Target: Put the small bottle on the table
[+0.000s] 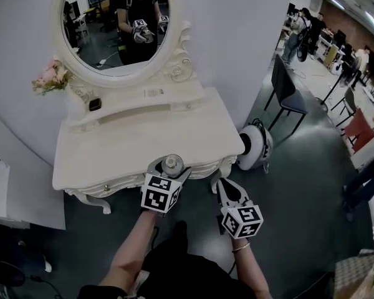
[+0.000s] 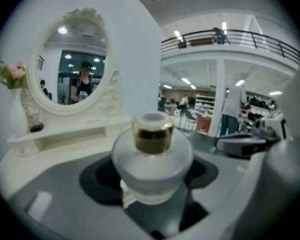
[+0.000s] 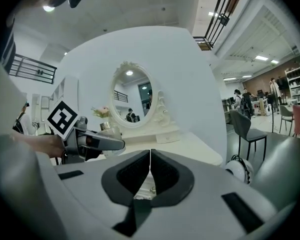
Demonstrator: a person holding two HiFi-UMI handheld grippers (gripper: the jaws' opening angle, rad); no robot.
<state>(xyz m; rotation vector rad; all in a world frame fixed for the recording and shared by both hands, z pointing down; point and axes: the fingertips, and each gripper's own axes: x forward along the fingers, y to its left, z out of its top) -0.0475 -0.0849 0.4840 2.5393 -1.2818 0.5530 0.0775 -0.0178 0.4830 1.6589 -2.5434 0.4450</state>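
Observation:
A small frosted-glass bottle (image 2: 152, 159) with a gold collar and white cap sits upright between the jaws of my left gripper (image 2: 152, 184), which is shut on it. In the head view the small bottle (image 1: 172, 164) hangs at the front edge of the white dressing table (image 1: 112, 148), my left gripper (image 1: 168, 170) holding it just above the edge. My right gripper (image 1: 227, 192) is lower and to the right, in front of the table, shut with nothing in it. In the right gripper view its jaws meet at my right gripper (image 3: 150, 156), and the bottle (image 3: 109, 130) shows at the left.
An oval mirror (image 1: 115, 20) stands at the back of the table, with pink flowers (image 1: 50, 76) at its left and a small dark object (image 1: 95, 104) on the shelf. A round white appliance (image 1: 255, 145) lies on the floor at the table's right. Chairs (image 1: 287, 92) stand farther right.

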